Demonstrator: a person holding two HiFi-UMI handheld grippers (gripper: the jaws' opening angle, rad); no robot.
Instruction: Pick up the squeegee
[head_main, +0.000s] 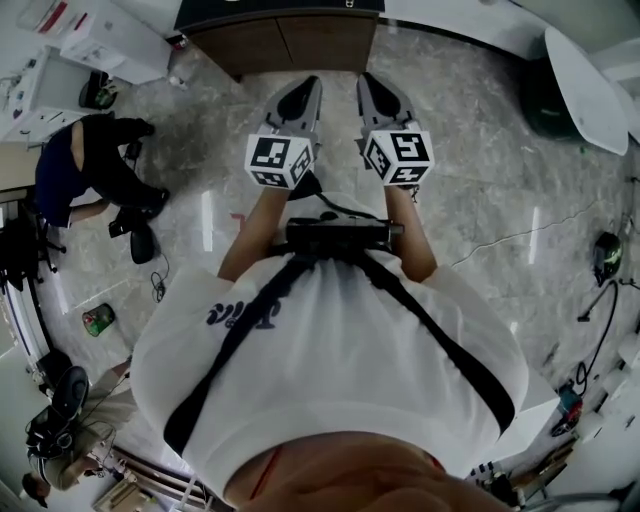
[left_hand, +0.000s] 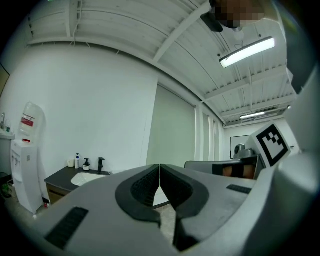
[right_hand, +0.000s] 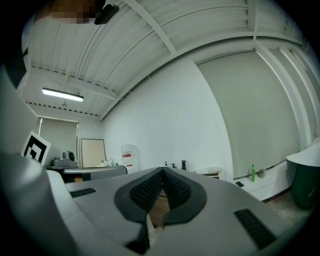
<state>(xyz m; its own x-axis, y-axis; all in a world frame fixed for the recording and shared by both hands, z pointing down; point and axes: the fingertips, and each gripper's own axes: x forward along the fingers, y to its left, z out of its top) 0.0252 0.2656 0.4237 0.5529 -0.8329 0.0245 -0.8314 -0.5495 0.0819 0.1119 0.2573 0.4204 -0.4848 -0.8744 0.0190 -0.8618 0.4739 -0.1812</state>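
Left gripper (left_hand: 159, 168): the jaws are pressed together, the ribbed black pads meet at the tips, and nothing is between them. Right gripper (right_hand: 163, 171): the same, pads tip to tip, pinching nothing. Both have smooth grey wedge-shaped bodies with dark rubber linings. In the head view they are held level and side by side, close but apart, the left gripper (head_main: 304, 100) and right gripper (head_main: 376, 98) both pointing towards a brown wooden cabinet (head_main: 280, 42). Each carries a white cube with black square markers, left cube (head_main: 278, 160) and right cube (head_main: 400, 155). Squeegee: no view shows it, so its place, its long axis, its heading and its position relative to either gripper cannot be told. Beyond the left jaws the cabinet's dark worktop (left_hand: 60, 176) holds a white oval sink (left_hand: 86, 178). A black tap (left_hand: 100, 164) and a white pump bottle (left_hand: 77, 161) stand at the worktop's back edge against a plain white wall. A tall white water dispenser (left_hand: 24, 160) stands just beside its left end. The right gripper view shows a slim green bottle (right_hand: 252, 173) on a low white ledge. The floor (head_main: 480, 170) is glossy grey marble-patterned stone with cables lying on it.
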